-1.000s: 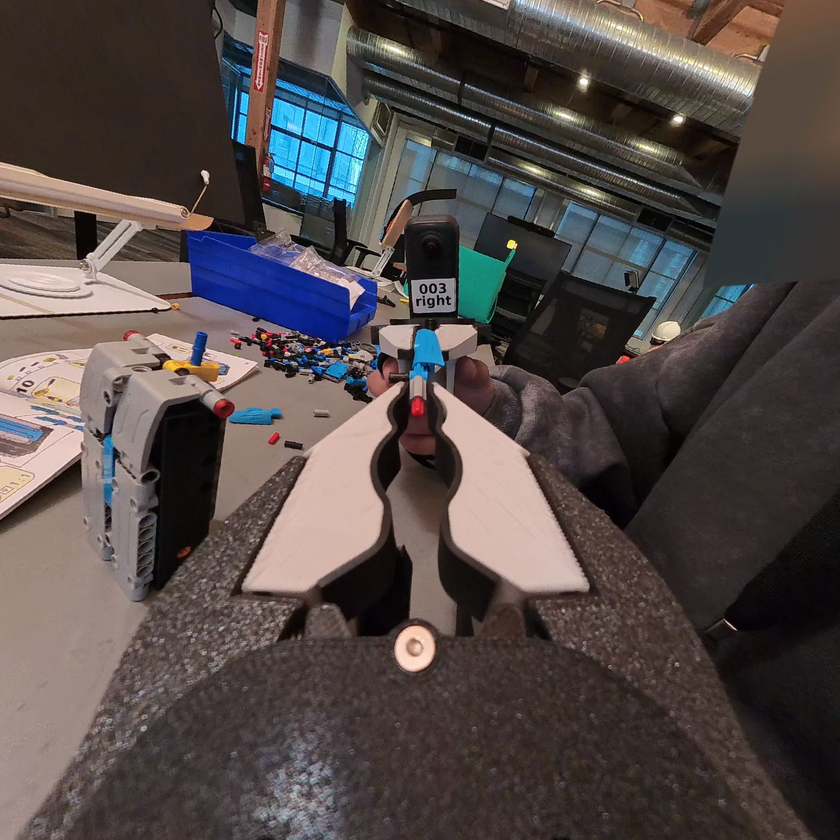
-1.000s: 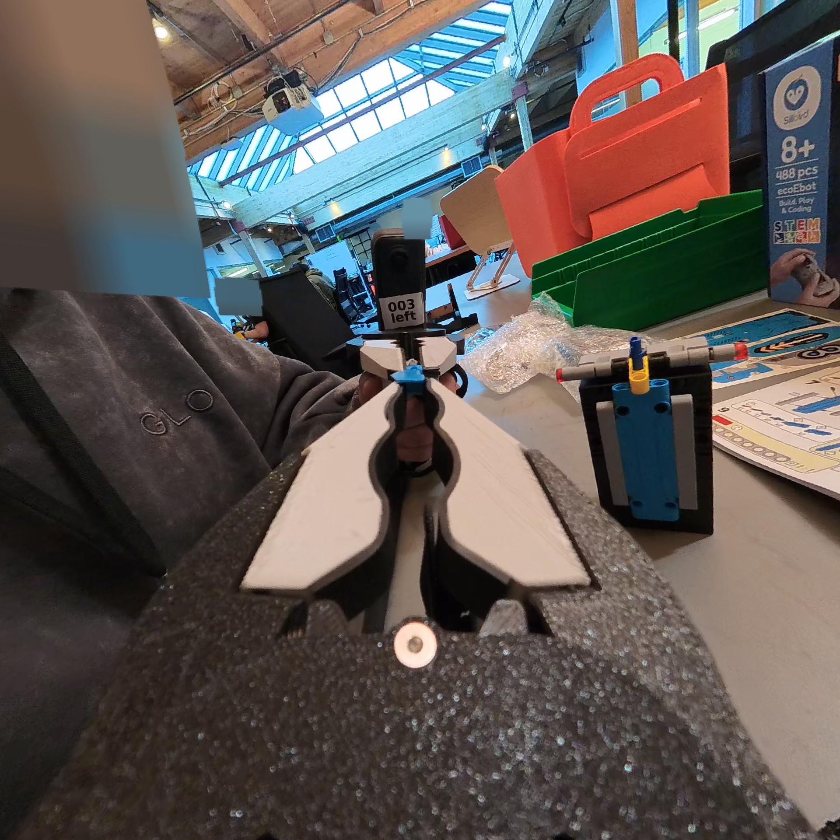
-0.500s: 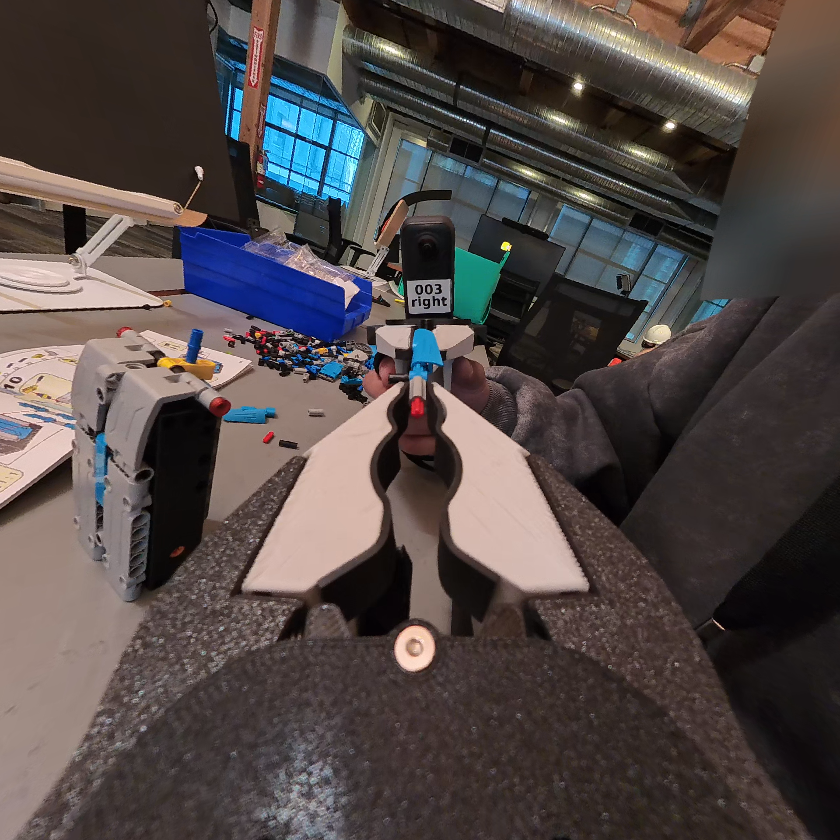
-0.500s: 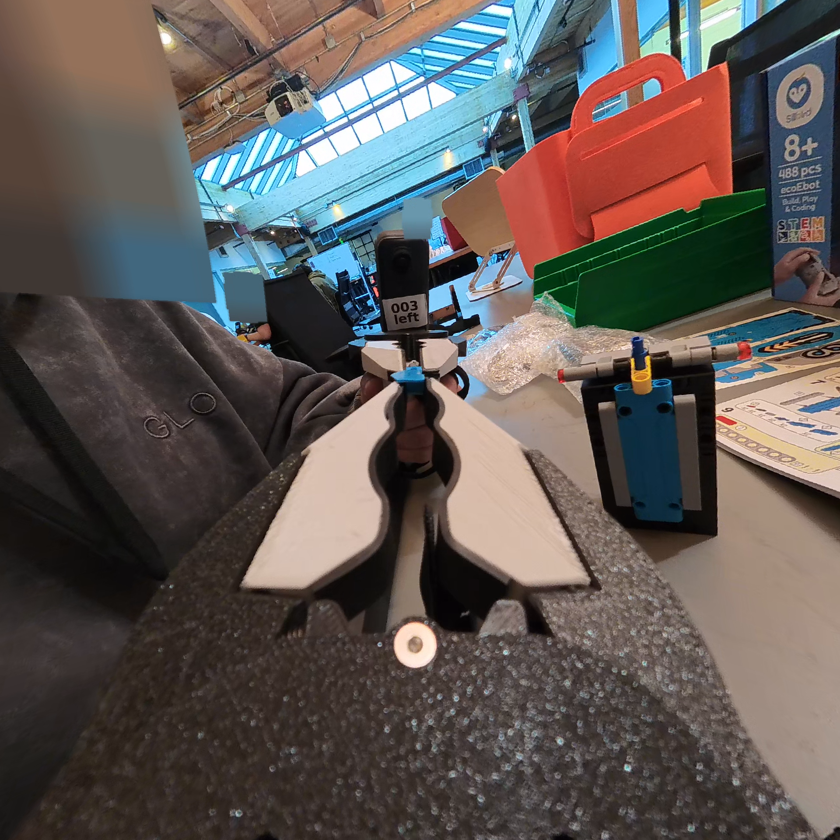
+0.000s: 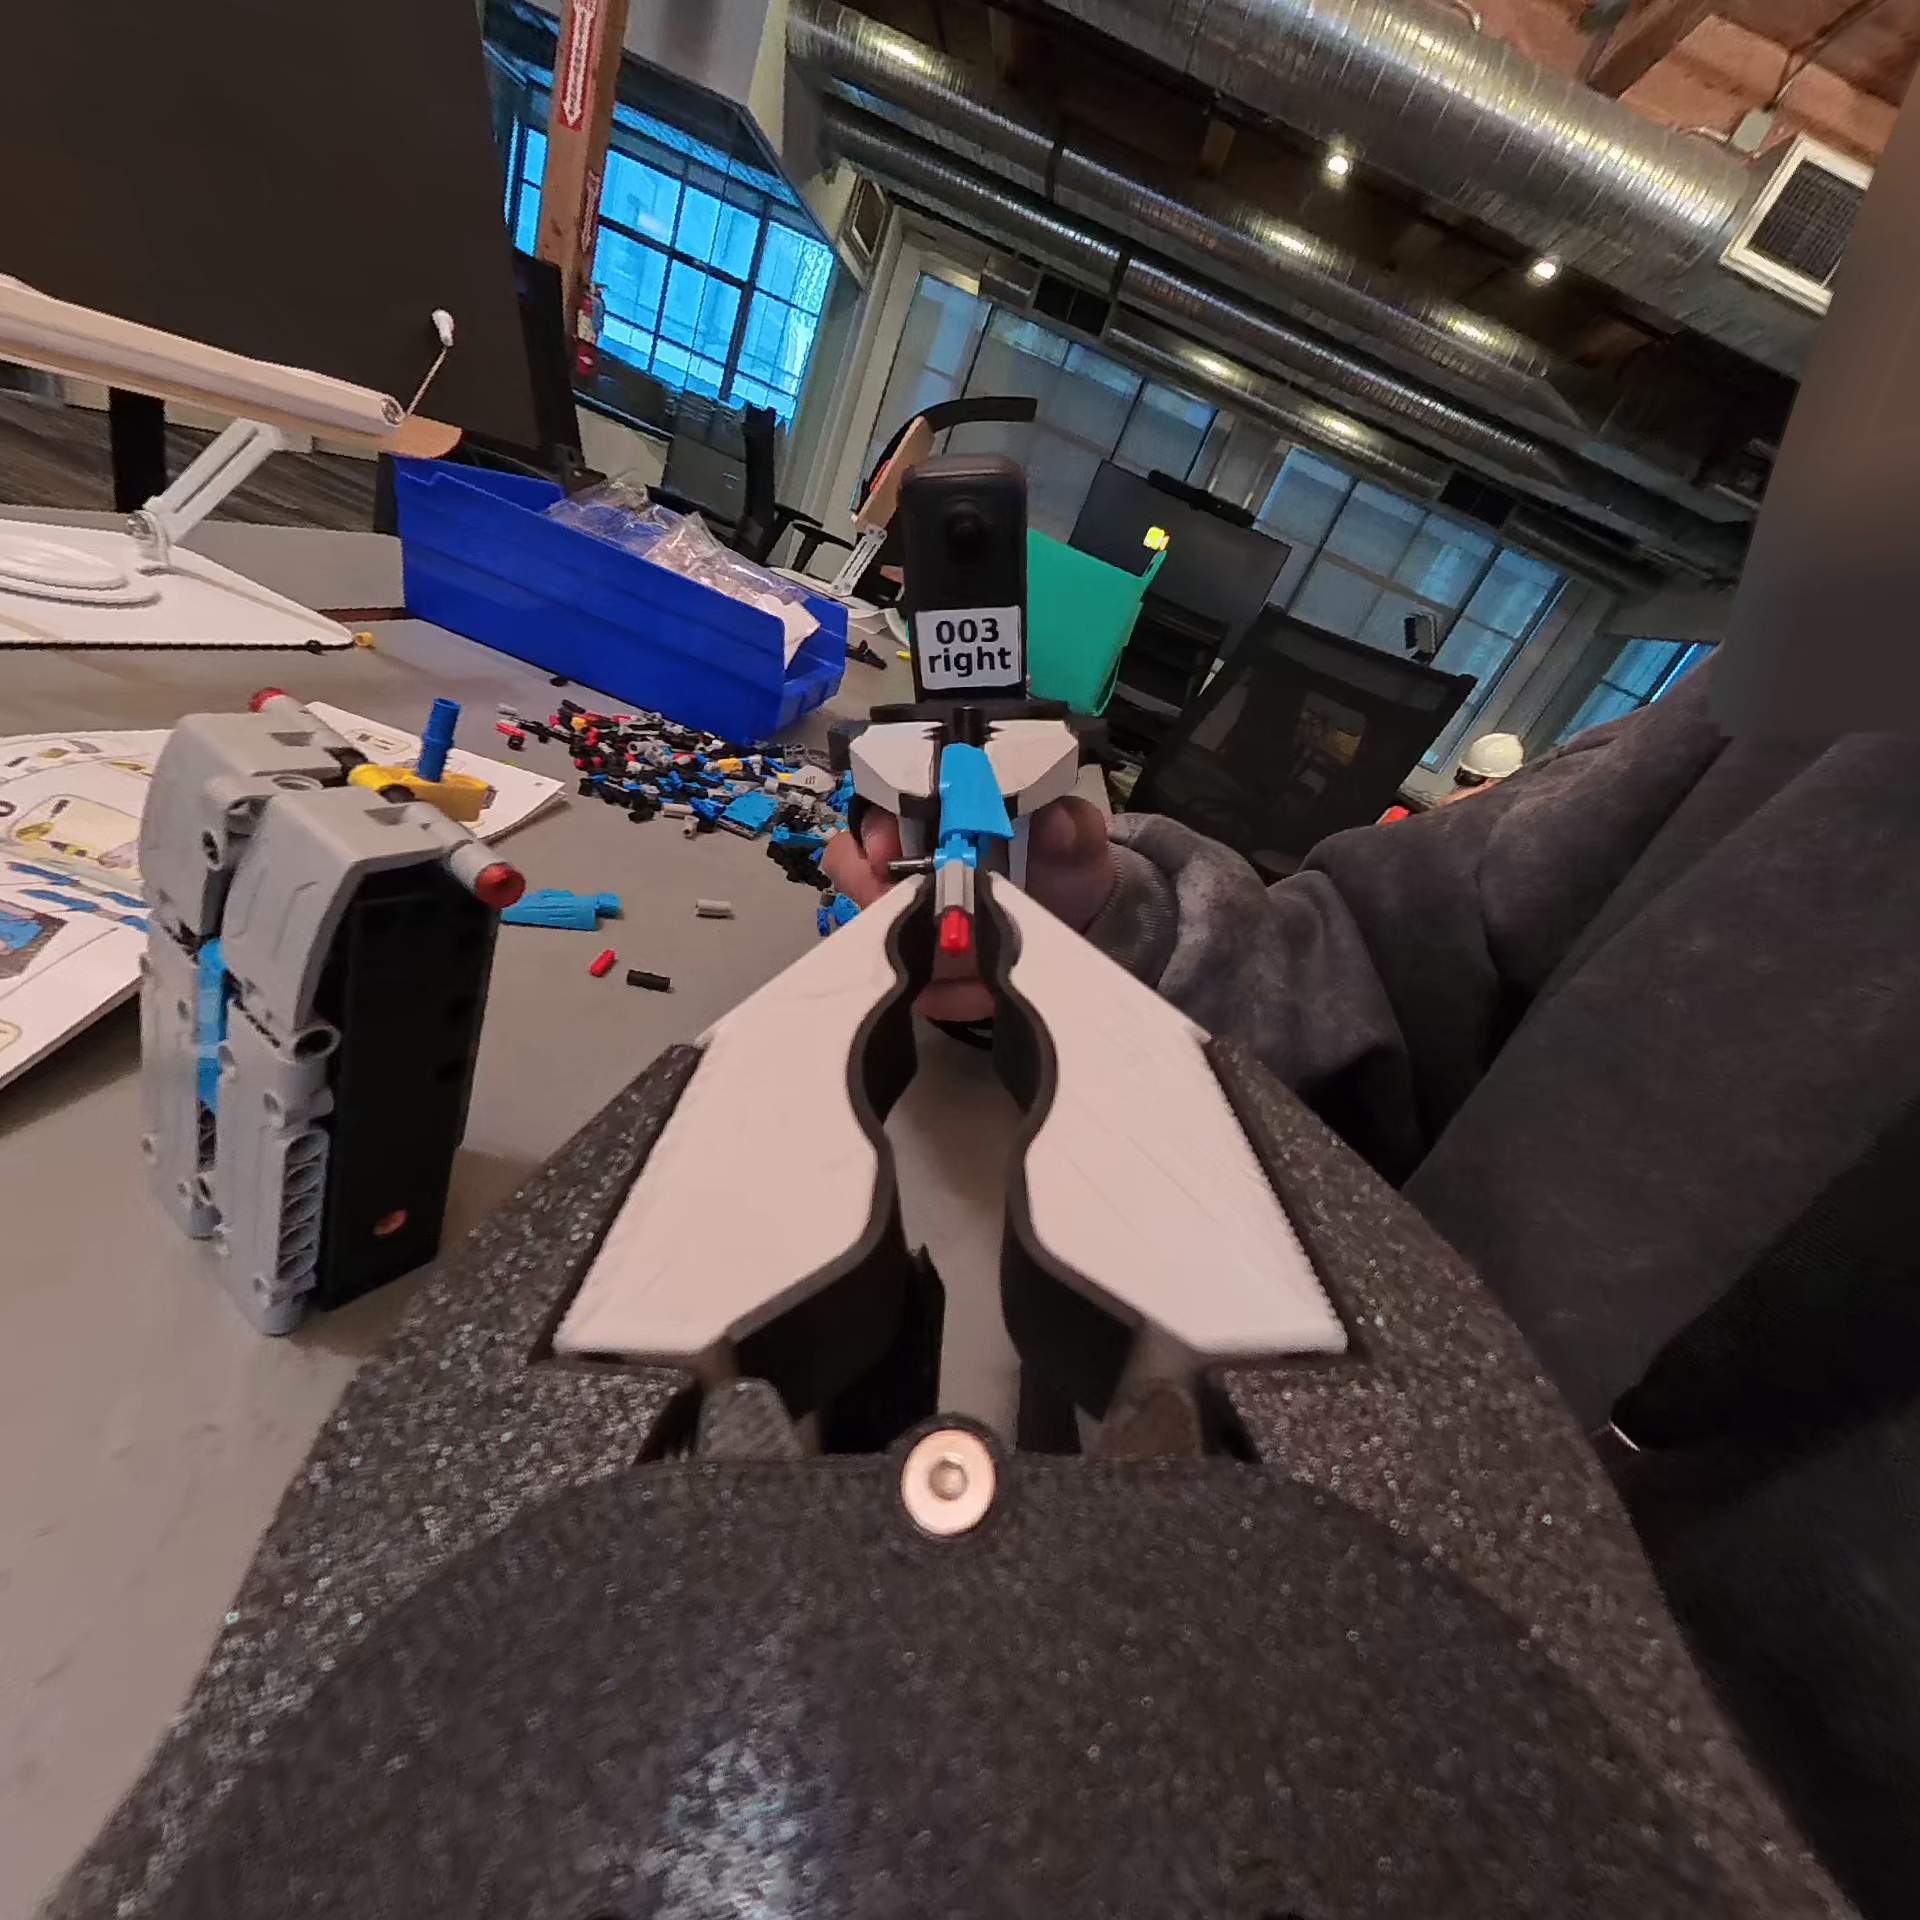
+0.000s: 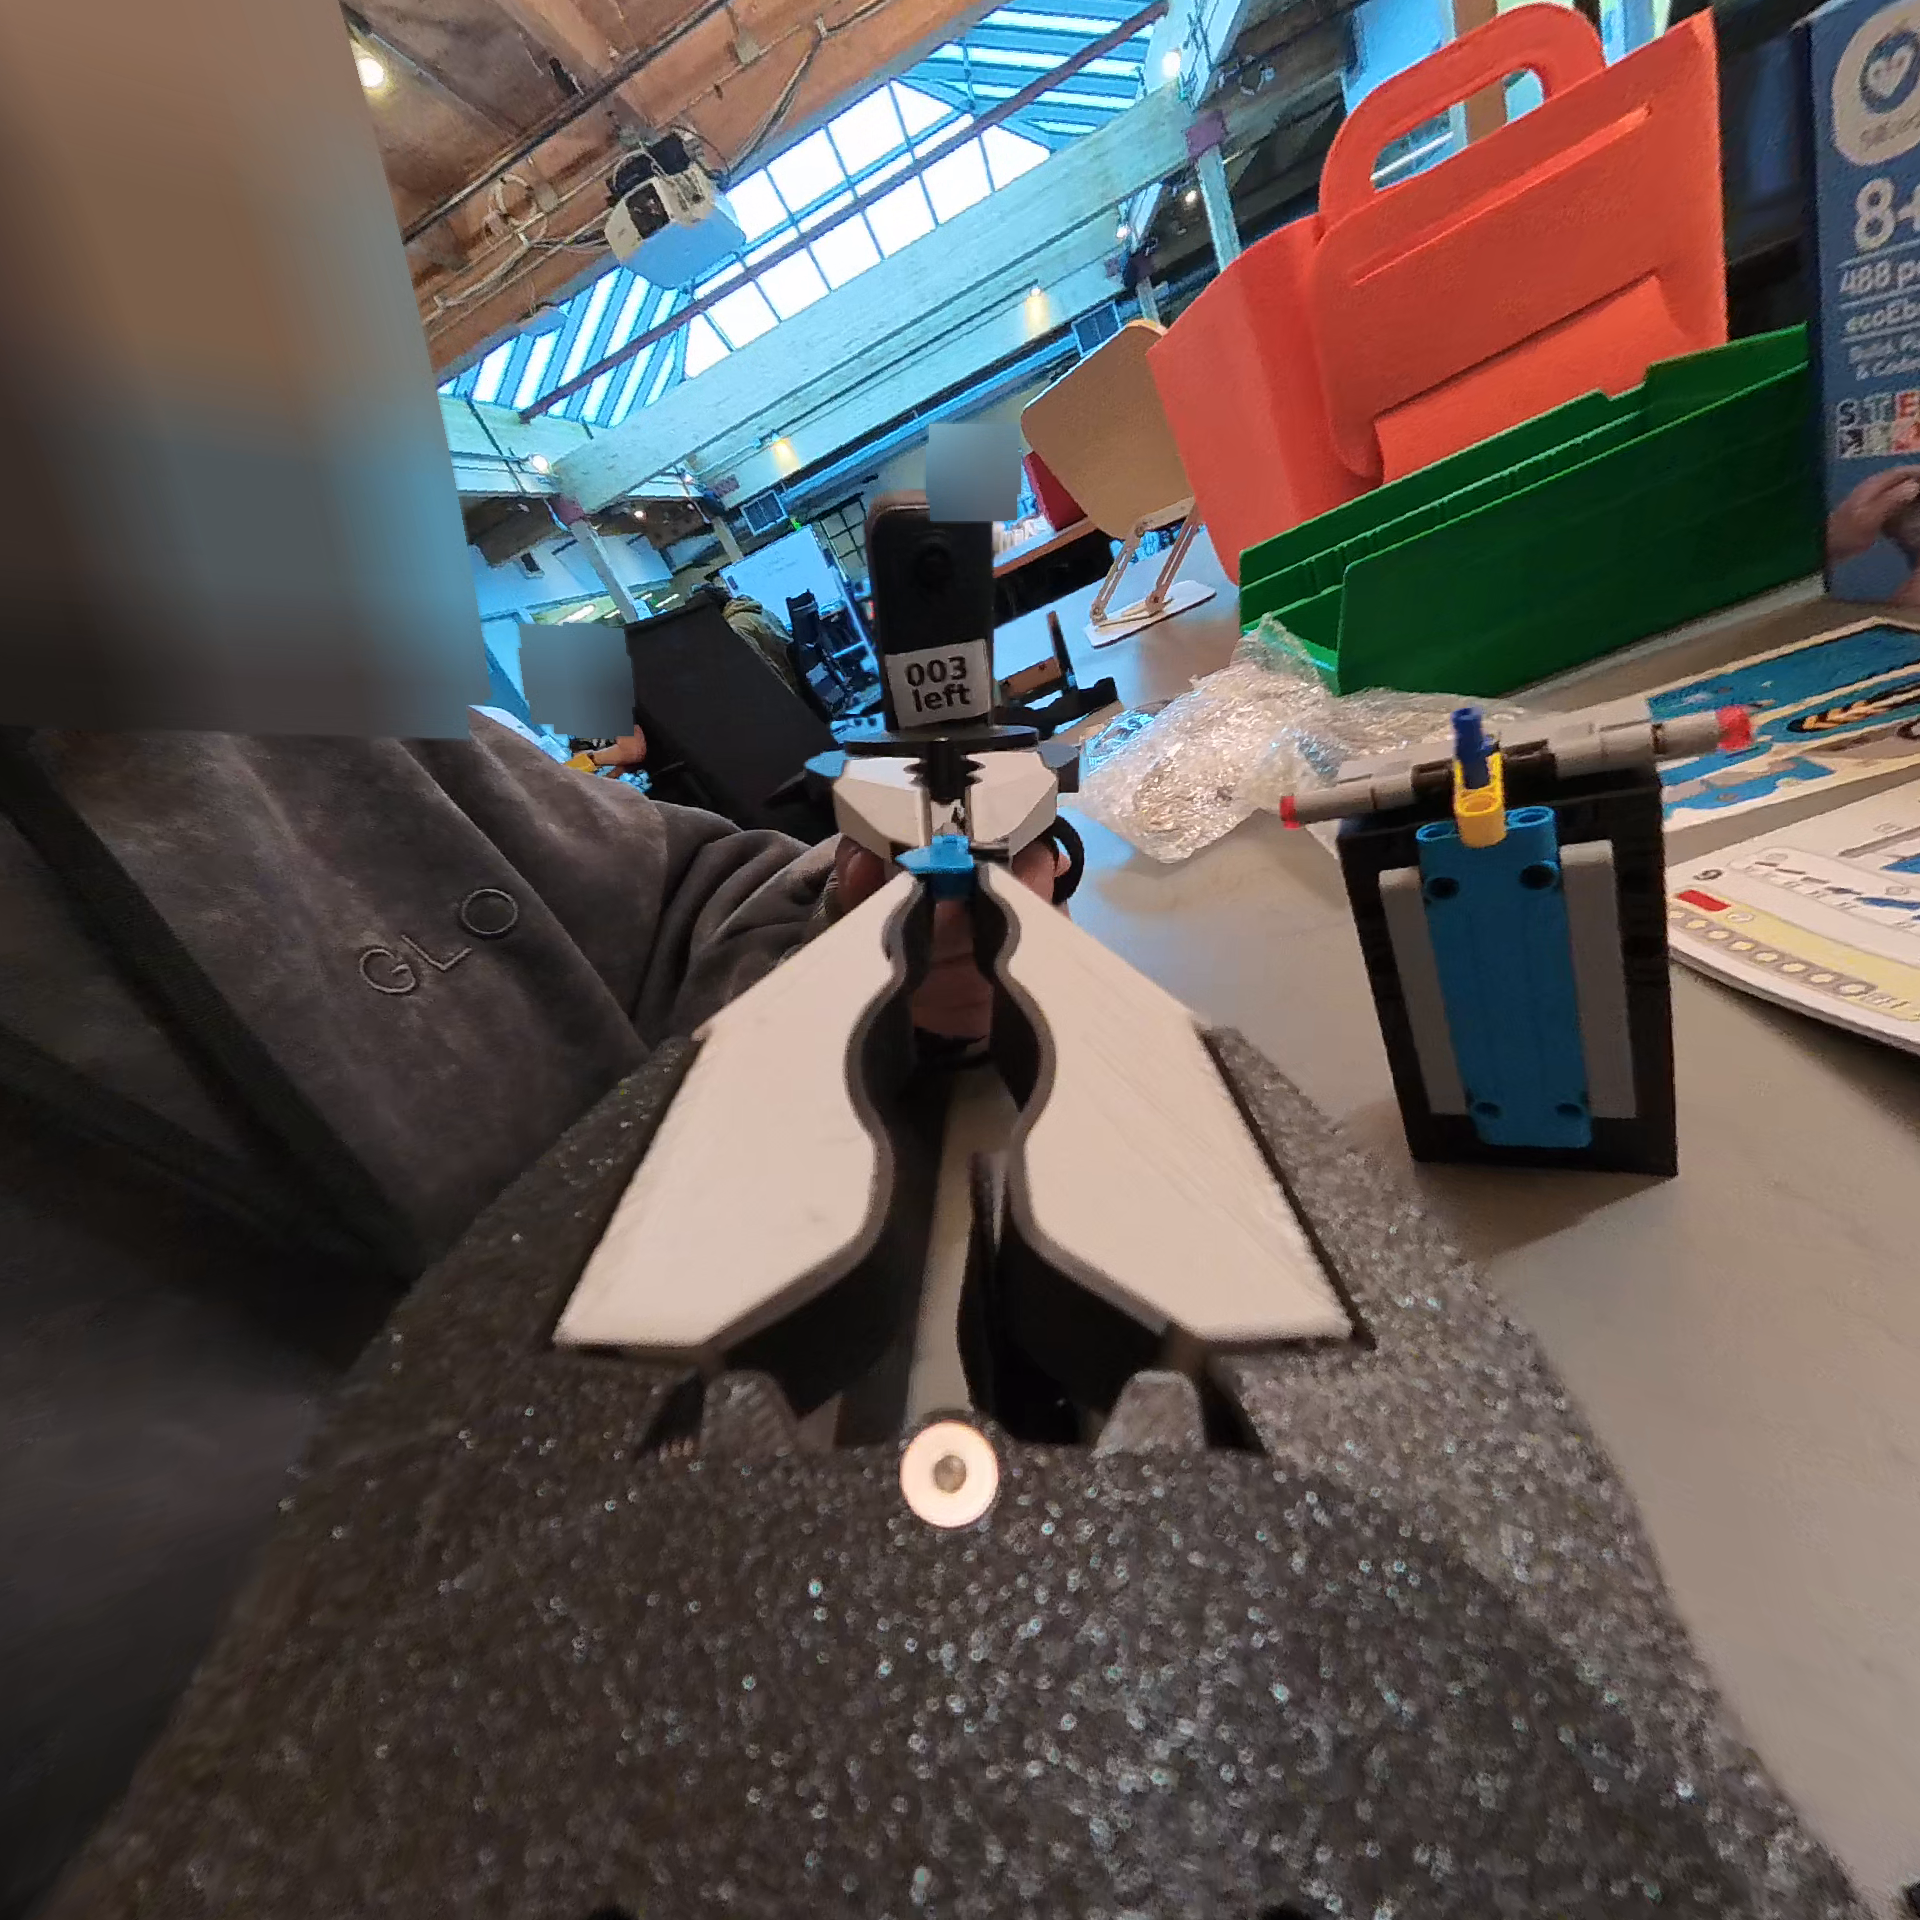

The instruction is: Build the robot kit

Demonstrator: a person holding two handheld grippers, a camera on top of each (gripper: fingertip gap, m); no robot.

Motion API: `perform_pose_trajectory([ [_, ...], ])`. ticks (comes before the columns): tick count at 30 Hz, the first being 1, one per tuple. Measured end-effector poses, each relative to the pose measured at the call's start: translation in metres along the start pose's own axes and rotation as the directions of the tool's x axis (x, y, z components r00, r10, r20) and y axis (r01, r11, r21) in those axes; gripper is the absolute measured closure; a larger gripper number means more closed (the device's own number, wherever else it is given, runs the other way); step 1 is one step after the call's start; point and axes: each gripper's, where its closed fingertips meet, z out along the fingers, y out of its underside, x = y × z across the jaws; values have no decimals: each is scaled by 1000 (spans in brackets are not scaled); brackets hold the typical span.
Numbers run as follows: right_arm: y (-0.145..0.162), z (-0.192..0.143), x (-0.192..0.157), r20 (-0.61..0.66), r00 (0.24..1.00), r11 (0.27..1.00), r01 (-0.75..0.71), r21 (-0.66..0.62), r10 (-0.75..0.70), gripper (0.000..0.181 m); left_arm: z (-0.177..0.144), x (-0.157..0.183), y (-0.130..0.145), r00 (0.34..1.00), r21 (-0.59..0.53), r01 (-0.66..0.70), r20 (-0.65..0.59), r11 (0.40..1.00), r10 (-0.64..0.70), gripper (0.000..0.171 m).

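Nose to nose above the counter (image 5: 94,1403), our two claws meet on one small toy part. Our left claw (image 5: 951,914) is closed to a sliver on the red-tipped grey pin (image 5: 952,906); our right claw (image 6: 943,878) is pinched just as tight on the blue piece (image 6: 940,860) that the pin runs into, so the part hangs in the air between both tips, with our hands behind them. To the left of the left claw a grey and black block model (image 5: 301,997) stands upright on the counter, with printed instruction sheets (image 5: 62,935) beyond it and loose small parts (image 5: 686,764) scattered ahead in front of a blue bin (image 5: 613,613). We judge the grip thin on both sides: any twist or uneven pull between the claws could pop the pin from the blue piece, or flick the part out and down among the loose parts. A sideways swing of the left claw could also tip the standing model.
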Motion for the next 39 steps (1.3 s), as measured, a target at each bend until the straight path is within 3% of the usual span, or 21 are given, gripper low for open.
perform_pose_trajectory([
  [4, -1, 0, 3, 19, 996, 997, -82, 6, 82, 174, 1, -3, -1, 999, 1, -36, 30, 999, 36, 165],
  [13, 5, 4, -4, 55, 993, 994, -105, -34, 107, 156, 0, -2, -3, 998, 5, -54, 38, 999, 54, 165],
  [26, 7, 7, -5, 60, 991, 992, -117, -42, 120, 162, 2, -3, 1, 997, -14, -71, 42, 997, 72, 165],
  [31, 8, -5, 20, -94, 993, 994, -82, -69, 75, 163, -1, -5, -2, 992, -7, -107, 71, 994, 107, 165],
  [34, 30, -26, 34, -245, 969, 965, -25, -263, -42, 161, -4, -11, 1, 979, -37, -164, 118, 986, 167, 165],
  [39, 103, -38, 1, -146, 958, 753, 95, -651, -247, 161, 0, -14, 11, 971, -94, -187, 131, 978, 198, 165],
])
